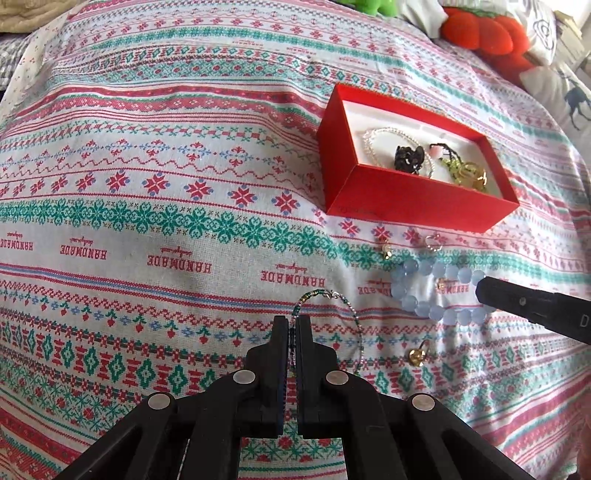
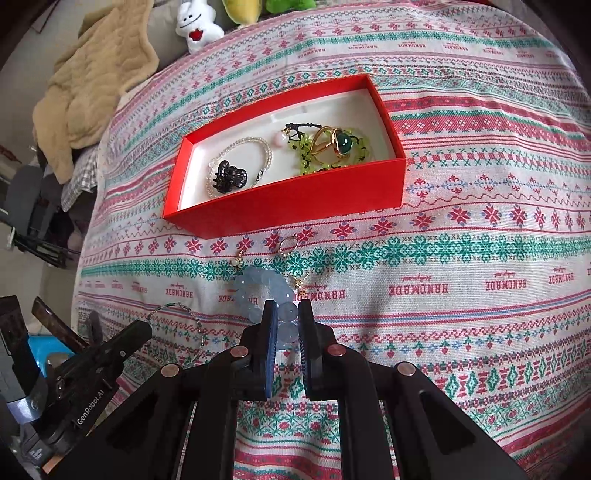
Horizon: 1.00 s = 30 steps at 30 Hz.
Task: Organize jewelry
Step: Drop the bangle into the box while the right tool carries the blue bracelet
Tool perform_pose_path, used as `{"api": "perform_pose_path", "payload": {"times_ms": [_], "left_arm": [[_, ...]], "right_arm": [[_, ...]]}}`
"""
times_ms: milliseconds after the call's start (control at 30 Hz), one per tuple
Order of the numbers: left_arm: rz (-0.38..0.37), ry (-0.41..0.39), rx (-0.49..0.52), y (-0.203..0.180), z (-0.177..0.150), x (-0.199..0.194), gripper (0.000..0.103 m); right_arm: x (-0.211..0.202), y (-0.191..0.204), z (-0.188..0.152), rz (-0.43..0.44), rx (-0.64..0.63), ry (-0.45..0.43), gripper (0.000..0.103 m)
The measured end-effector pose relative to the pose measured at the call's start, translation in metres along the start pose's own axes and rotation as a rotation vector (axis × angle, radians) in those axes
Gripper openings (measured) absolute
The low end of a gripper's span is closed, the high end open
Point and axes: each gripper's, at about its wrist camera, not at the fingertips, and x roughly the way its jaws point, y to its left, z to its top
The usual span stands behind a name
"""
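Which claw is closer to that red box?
Right. The right claw, pinching the blue bead bracelet, sits just in front of the red box; the left claw, pinching a thin beaded chain, sits farther off.

Black hand-held gripper (image 2: 287, 314) with silver rivets, blue pads, "GenRobot.AI" lettering.

Home bedroom: patterned bedspread (image 1: 184, 166), plush toys (image 2: 197, 26), beige quilted blanket (image 2: 92, 85) and pillows alongside.

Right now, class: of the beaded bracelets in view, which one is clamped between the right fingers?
The pale blue bracelet of large round beads; the thin green-beaded one is in the left fingers, and the clear one lies in the red box.
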Motion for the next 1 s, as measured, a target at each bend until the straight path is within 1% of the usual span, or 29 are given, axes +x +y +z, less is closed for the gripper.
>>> {"api": "perform_pose_path", "payload": {"times_ms": [300,667,833,1000], "left_arm": [[-0.035,-0.042,0.03,-0.02,0.005,-0.018,0.0],[-0.074,-0.098,0.018,-0.038,0.019,-0.035,0.0],[-0.081,-0.123,0.021,-0.047,0.028,-0.042,0.0],[-0.061,-0.14,0.036,-0.055,0.041,-0.043,0.0]], "right_arm": [[-0.041,-0.002,-0.008,0.053,-0.009,-0.047,0.012],[-0.096,0.01,-0.005,0.112,-0.054,-0.165,0.012],[-0.108,0.01,0.002,0.107,-0.06,-0.197,0.012],[-0.113,0.004,0.011,0.095,-0.052,-0.214,0.012]]}}
